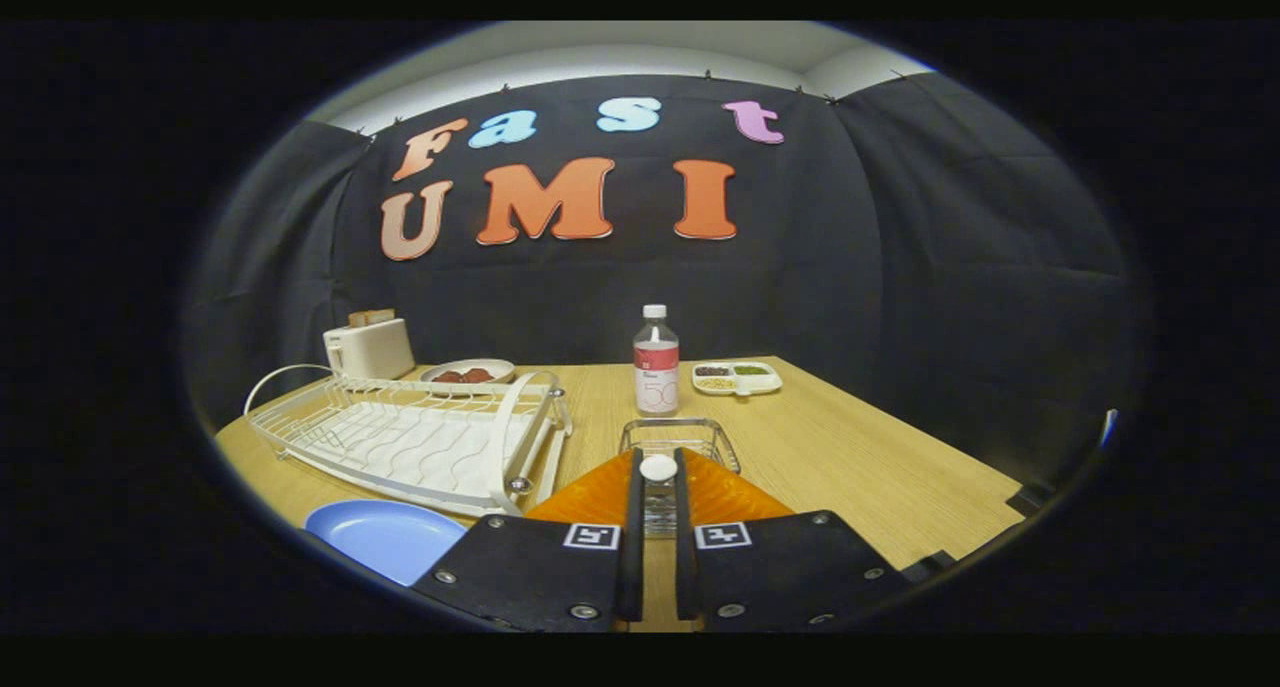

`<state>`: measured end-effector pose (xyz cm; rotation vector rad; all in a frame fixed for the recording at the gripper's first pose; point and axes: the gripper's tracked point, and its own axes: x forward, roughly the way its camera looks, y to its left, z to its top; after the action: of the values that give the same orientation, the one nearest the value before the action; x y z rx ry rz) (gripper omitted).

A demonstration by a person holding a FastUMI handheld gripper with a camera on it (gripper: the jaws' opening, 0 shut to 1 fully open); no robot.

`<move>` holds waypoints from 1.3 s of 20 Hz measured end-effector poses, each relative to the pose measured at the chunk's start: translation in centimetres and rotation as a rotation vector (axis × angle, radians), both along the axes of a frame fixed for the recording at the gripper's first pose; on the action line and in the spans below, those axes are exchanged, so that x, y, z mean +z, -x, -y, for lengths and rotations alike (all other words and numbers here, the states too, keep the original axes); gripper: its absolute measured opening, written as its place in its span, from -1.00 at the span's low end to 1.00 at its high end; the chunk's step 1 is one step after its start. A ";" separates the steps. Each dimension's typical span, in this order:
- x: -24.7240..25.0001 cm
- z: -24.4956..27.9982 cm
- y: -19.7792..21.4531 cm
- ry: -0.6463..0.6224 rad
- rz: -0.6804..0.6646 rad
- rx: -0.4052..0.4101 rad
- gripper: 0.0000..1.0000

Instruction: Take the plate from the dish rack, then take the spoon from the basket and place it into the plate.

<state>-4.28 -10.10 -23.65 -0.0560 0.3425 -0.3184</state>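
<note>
spoon (658, 469) sits pinched between the two fingers of the tool (658, 482), its pale rounded end showing at the fingertips and a clear handle running back down the narrow gap; the fingers look clamped on it from both sides. wire basket (680, 439) stands just ahead of the fingertips on the bench (850, 457). blue plate (385, 537) lies flat on the bench, beside the tool and just in front of the white dish rack (410, 437), which holds no dishes. further back stand a bottle (656, 359), a divided tray (737, 377), a toaster (368, 347) and a dish of food (467, 372).

judging by this, the plate step is done and the spoon step is in hand. the next move calls for carrying the spoon across to the plate, lowering it over the plate's middle, and only then letting the fingers part.
</note>
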 end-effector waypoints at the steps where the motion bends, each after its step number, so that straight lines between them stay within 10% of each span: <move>1: 0.0 -0.3 -0.2 -0.014 -0.005 0.006 -0.78; 17: 9.5 -2.5 2.2 0.004 0.108 0.078 -0.80; 26: 11.1 -7.5 5.2 -0.164 0.140 0.288 -0.80</move>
<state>-9.47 -2.61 -12.55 0.0774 0.2167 -0.0081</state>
